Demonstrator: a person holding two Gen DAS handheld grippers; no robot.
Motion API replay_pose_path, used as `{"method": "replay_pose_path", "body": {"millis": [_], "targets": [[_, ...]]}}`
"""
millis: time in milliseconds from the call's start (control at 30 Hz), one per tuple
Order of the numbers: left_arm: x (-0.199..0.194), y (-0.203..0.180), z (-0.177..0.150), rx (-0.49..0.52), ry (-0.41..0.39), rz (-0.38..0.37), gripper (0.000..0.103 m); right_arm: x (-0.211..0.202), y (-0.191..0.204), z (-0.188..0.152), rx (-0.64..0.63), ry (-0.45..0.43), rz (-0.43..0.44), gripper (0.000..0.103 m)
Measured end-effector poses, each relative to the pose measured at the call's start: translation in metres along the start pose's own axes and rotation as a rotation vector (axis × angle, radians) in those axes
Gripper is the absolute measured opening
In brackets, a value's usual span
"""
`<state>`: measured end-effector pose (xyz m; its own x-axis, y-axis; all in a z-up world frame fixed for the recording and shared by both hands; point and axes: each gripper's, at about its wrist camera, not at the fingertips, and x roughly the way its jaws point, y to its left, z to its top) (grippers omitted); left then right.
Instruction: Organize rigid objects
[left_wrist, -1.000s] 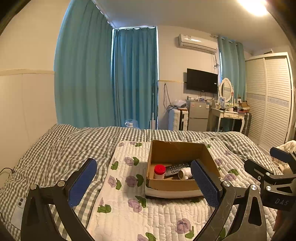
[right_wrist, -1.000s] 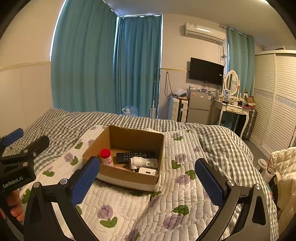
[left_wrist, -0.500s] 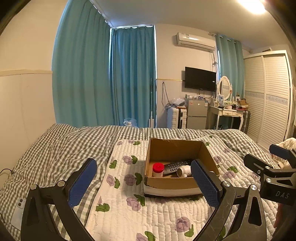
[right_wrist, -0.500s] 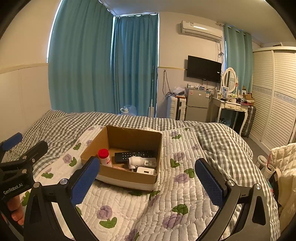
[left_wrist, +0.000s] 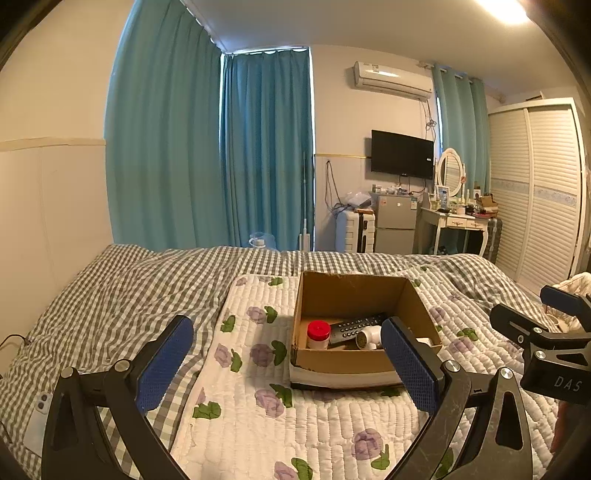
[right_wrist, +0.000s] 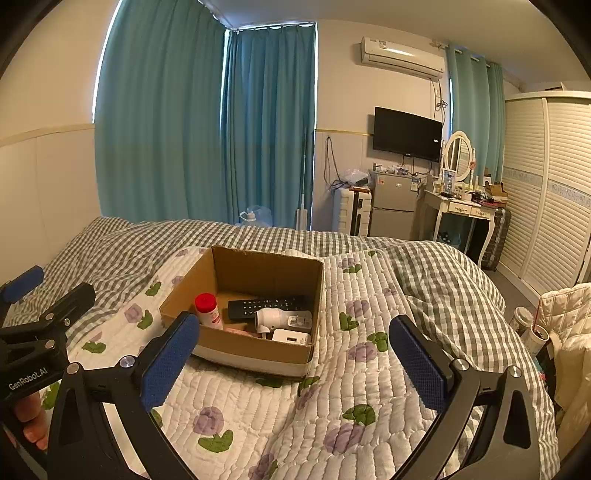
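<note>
Cardboard box (right_wrist: 258, 273) on quilted floral cover (right_wrist: 332, 406), perhaps plastic bottle (right_wrist: 208, 312) inside; both grippers' jaws spread, empty.

Both tools share one build: black angular arms studded with silver screws, each ending in a blue, finely dimpled pad. The left gripper (left_wrist: 286, 363) carries white "GenRobot.AI" lettering, seen at lower left of the right wrist view. The right gripper (right_wrist: 295, 363) shows "DAS", at right edge of the left wrist view.
</note>
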<state>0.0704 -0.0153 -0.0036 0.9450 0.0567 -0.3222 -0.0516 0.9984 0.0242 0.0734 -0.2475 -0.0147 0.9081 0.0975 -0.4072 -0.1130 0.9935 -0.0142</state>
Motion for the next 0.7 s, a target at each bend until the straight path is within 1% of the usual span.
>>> {"method": "replay_pose_path", "body": {"millis": [533, 700], "targets": [[-0.0017, 0.0022, 0.0023, -0.003, -0.005, -0.008, 0.103, 0.002, 0.002, 0.0001, -0.006, 0.011, -0.003, 0.103], [-0.0029, 0.0018, 0.0031, -0.006, -0.006, -0.001, 0.103, 0.0035, 0.0011, 0.0002, 0.001, 0.019, -0.002, 0.103]]}}
